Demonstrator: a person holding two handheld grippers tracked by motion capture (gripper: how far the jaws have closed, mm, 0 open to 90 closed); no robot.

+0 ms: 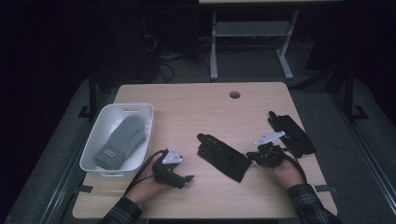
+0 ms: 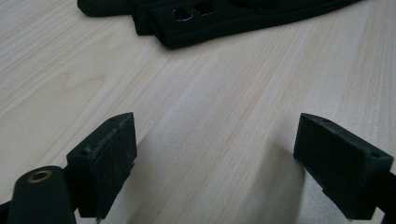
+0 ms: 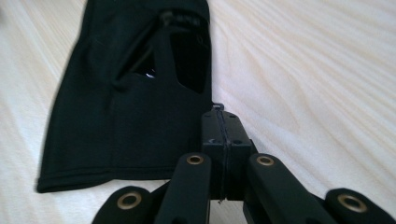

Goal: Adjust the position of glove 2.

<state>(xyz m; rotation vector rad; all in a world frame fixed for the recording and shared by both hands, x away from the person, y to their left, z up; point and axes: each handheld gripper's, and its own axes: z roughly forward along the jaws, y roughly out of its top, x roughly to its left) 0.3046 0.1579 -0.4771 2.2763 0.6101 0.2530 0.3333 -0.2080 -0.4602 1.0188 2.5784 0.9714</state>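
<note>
Pale wood is carrying everything in the high view: the bench [image 1: 196, 107] is bearing a white bin [image 1: 100, 135] at its left with 1 grey mitten [image 1: 120, 141] lying inside, while 2 black gloves are lying outside it, the middle glove [image 1: 223, 157] flat between the hands and the far glove [image 1: 292, 133] near the right edge. The left gripper [image 1: 186, 178] is resting just right of the bin, and the right gripper [image 1: 252, 156] is sitting at the cuff end of the middle glove. In the left gripper view, the fingers [image 2: 105, 161] are standing wide apart over bare wood with nothing between them, the middle glove [image 2: 224, 16] lying ahead. In the right gripper view, the fingers [image 3: 224, 135] are pressed closed together, holding nothing, beside the glove's [image 3: 126, 121] edge. Judging by this, 1 item is packed and both black gloves are waiting to be binned.
</note>
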